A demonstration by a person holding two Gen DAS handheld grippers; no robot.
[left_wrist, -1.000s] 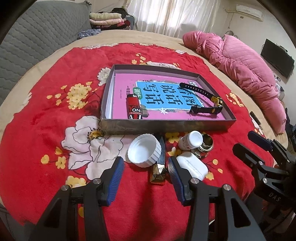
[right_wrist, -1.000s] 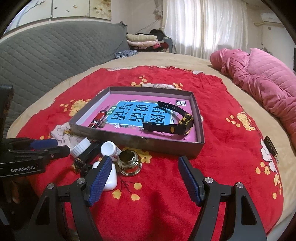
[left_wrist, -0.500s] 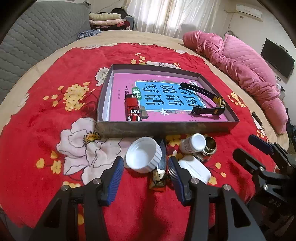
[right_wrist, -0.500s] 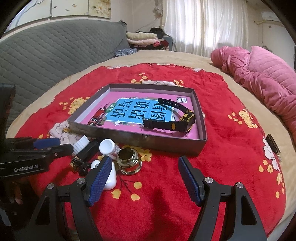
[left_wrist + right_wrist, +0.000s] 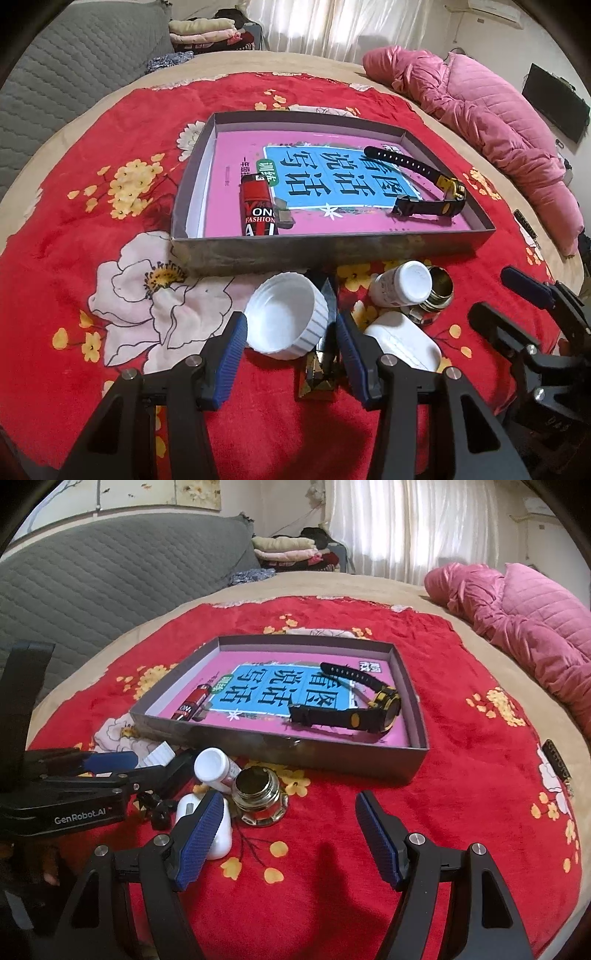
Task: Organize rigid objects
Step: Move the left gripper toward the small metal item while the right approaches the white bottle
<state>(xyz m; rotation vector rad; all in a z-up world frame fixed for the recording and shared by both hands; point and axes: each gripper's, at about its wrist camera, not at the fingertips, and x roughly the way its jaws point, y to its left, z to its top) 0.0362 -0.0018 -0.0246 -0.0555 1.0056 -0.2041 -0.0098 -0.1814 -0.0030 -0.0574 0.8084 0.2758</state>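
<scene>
Lot on the red flowered blanket (image 5: 66,229), listed left to right.

1. My left claw (image 5: 291,345): pads apart, nothing pressed between them. It hangs low over the white ribbed cup (image 5: 286,319), which sits in the gap, with a dark gold-tipped clip (image 5: 321,365) lying along the cup's right side. Step in hand, as I judge it: lining up on the cup for a pick. The next move calls for lowering until the pads straddle the rim, closing without catching the clip, then lifting the cup over the near wall of the box.

2. Grey box (image 5: 332,251), just behind the loose items. Already inside: a red lighter (image 5: 256,208), lettered "ON" and "FASHION"; a pink book (image 5: 229,173) whose blue panel carries large Chinese characters, upside down from here, which I do not read; a black and yellow watch (image 5: 424,184).

3. Loose things still outside, in front of the box: white pill bottle (image 5: 402,284) on its side, label too small to read; brass jar (image 5: 258,794) touching it; white earbud case (image 5: 402,347), just right of my left claw.

4. My right claw (image 5: 286,840): pads wide apart, empty, over bare blanket to the right of the jar. From its camera, the left claw's body reads "GenRobot.AI".
</scene>
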